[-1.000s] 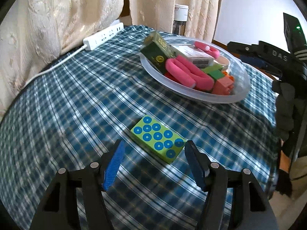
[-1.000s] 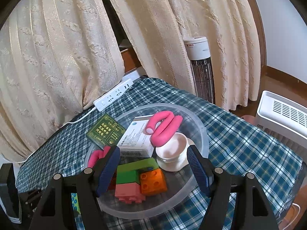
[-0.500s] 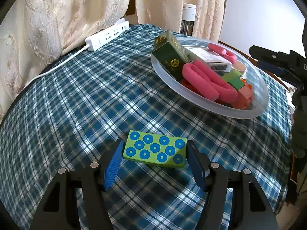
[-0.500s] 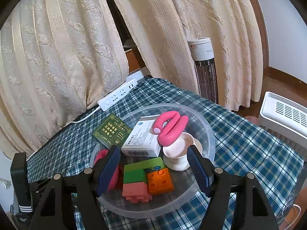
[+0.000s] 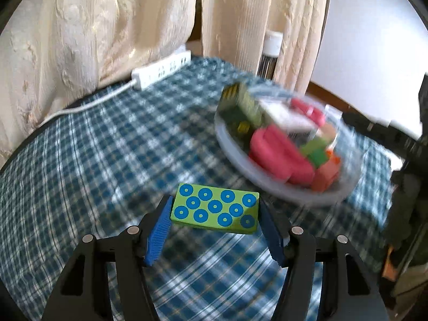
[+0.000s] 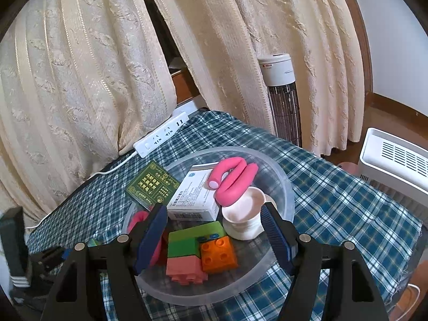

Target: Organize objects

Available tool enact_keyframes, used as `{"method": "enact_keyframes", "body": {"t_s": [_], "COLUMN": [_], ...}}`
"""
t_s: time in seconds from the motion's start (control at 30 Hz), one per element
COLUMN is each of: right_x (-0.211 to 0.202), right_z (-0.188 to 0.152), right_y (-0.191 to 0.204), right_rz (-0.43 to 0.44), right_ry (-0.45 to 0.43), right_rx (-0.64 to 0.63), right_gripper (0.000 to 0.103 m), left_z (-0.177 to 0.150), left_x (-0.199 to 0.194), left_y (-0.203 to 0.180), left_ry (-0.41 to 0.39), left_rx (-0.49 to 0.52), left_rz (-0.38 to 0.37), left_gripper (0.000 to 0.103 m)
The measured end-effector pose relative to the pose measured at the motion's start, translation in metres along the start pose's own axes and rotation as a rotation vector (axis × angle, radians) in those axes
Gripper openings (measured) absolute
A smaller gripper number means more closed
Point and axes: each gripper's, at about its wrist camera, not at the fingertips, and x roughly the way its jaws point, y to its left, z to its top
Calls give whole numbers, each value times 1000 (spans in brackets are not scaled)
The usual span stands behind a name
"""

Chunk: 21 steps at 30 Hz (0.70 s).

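**Nearly sorted: one block left outside the bowl**

Clearly we are close to the end of the tidying. Our left gripper (image 5: 215,211) has its jaws closed on the green block (image 5: 216,208) with blue rings, the blue pads (image 5: 160,227) pressing its two short ends. The block appears to be lifted clear of the checked tablecloth (image 5: 107,147), though blur makes the gap hard to judge. It is near the clear bowl (image 5: 281,190) but not yet over it.

Our right gripper (image 6: 214,232) hovers above the same bowl (image 6: 290,187) with its jaws wide and nothing between them. Already in the bowl we see a dark green box (image 6: 152,186), a white box (image 6: 198,198), a pink curved piece (image 6: 235,182), a white cup (image 6: 246,214) and building bricks (image 6: 198,251).

We judge most of the work done: no other loose item shows on the cloth, apart from the power strip (image 6: 160,137) at the far edge. What remains, as far as we can tell, is carrying this block over the rim and letting it go.
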Motion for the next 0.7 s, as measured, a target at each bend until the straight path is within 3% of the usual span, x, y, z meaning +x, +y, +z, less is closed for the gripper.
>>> {"method": "enact_keyframes", "body": {"t_s": [0.27, 0.7], "right_x": [-1, 2], "right_z": [2, 6], "right_y": [-13, -35], "right_rz": [-9, -21], "right_ry": [-4, -2], "right_rx": [21, 53], "right_gripper": [75, 75], "left_z": [37, 54], "left_x": [2, 39], "left_y": [-44, -75], "left_ry": [-62, -25], "left_rx": [77, 127], "left_rz": [-74, -105], "left_gripper": [64, 64]}}
